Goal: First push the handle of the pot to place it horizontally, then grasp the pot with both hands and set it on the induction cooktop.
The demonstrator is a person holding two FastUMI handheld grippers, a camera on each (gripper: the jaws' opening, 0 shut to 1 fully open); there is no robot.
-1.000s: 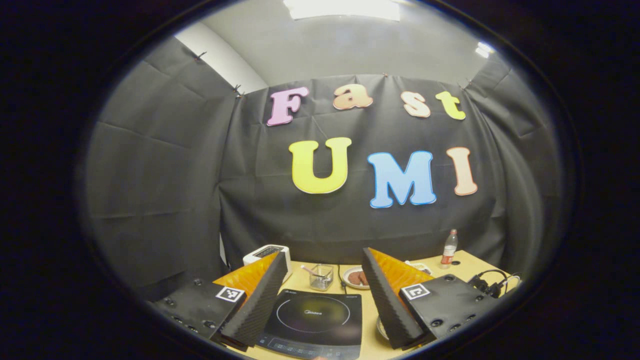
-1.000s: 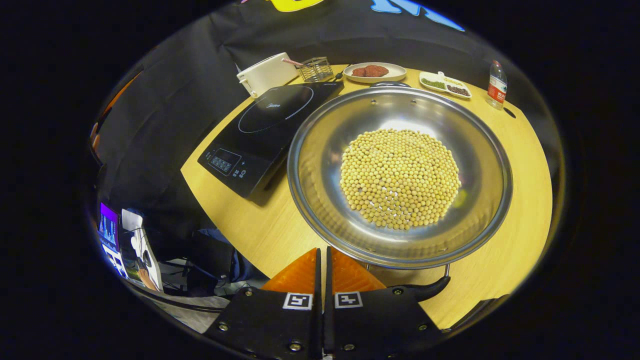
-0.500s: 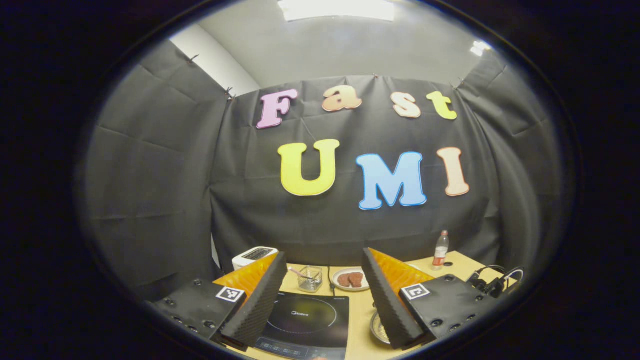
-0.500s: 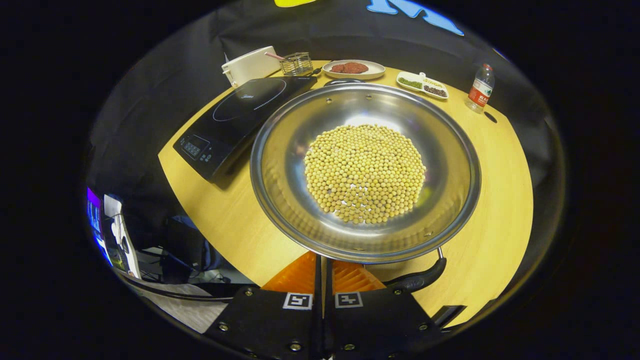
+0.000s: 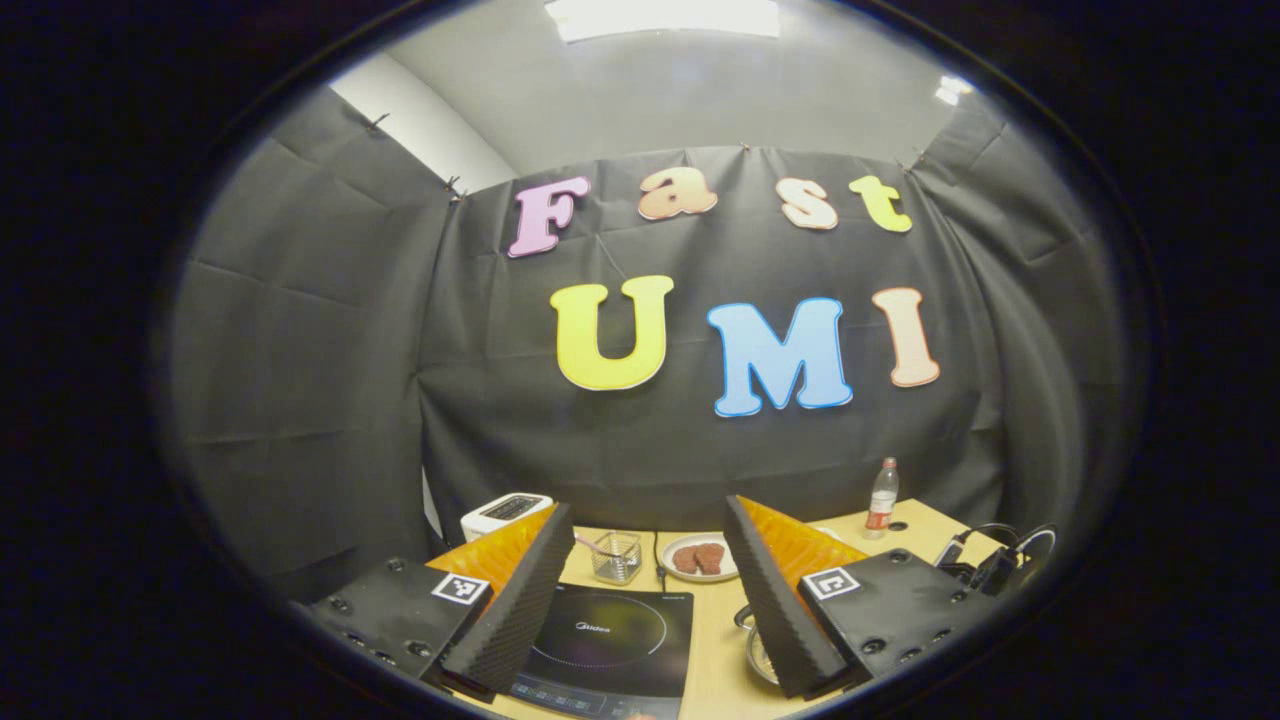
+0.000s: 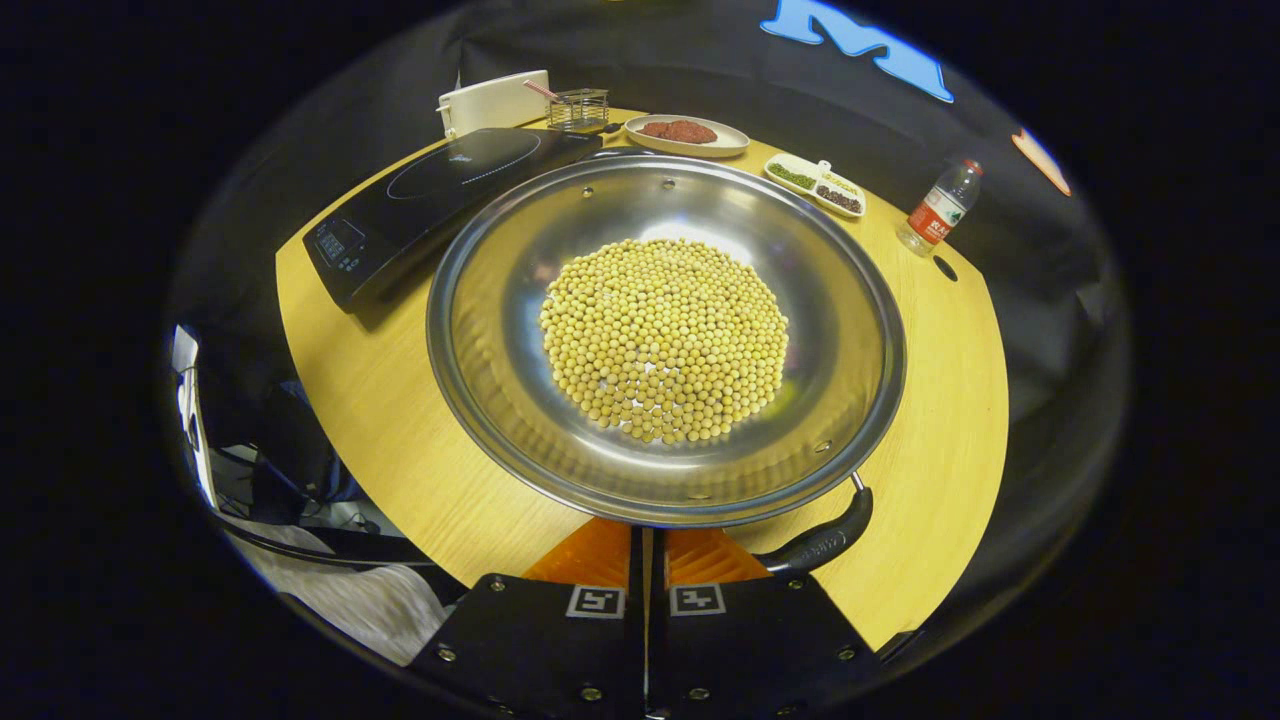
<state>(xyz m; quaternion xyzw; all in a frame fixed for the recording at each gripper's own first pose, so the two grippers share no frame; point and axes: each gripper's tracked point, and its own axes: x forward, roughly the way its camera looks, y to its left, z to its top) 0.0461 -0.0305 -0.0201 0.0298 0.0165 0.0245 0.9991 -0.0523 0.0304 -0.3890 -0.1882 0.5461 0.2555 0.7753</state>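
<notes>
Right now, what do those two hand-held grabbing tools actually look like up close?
Each gripper is a flat black body studded with small screws, carrying square black-and-white coded tags. The left gripper has two long wedge-shaped fingers with ridged inner faces, and one tag on each half of its body. The right gripper shows two tags side by side. A black cable loops beside the left gripper's body.

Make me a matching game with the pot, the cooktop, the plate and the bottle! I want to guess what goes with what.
Things:
1. pot
2. induction cooktop
3. plate
4. bottle

Descriptions:
A. flat and black, nothing on it
B. shiny metal, full of yellow beans
C. stands upright with a red cap
D. pale, holds something reddish-brown

Pairs: 1-B, 2-A, 3-D, 4-C
</notes>
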